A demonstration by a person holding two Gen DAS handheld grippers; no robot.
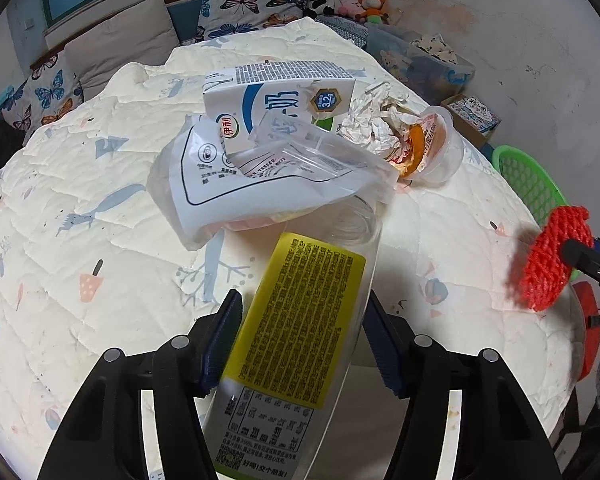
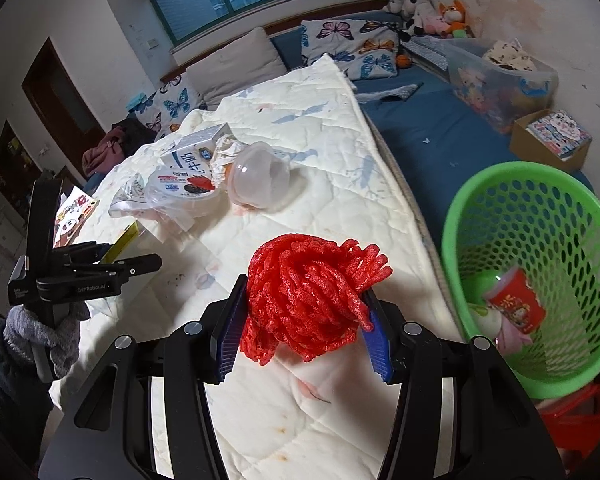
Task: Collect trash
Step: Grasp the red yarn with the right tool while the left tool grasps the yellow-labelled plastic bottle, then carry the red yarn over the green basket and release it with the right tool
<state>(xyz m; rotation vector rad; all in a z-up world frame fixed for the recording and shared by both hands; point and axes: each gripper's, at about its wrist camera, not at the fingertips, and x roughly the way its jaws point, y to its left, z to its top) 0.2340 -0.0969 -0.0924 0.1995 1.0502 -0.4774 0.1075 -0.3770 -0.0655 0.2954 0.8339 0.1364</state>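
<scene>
My left gripper (image 1: pixel 302 320) is shut on a clear plastic bottle with a yellow label (image 1: pixel 300 328), held over the quilted bed. Ahead of it lie a white plastic bag (image 1: pixel 220 184), a milk carton (image 1: pixel 276 100), crumpled paper (image 1: pixel 372 124) and a plastic cup (image 1: pixel 436 148). My right gripper (image 2: pixel 304 316) is shut on a red foam net (image 2: pixel 308 300) above the bed's edge. The net also shows at the right of the left wrist view (image 1: pixel 552 256). A green mesh basket (image 2: pixel 500 200) stands right of the bed, with a red cup (image 2: pixel 516 300) inside.
The left gripper appears in the right wrist view (image 2: pixel 100 264), held by a gloved hand. A clear storage bin (image 2: pixel 500 80) and a cardboard box (image 2: pixel 548 140) sit on the blue mattress. Pillows and plush toys (image 2: pixel 432 12) lie at the headboard. A red bag (image 2: pixel 572 412) lies below the basket.
</scene>
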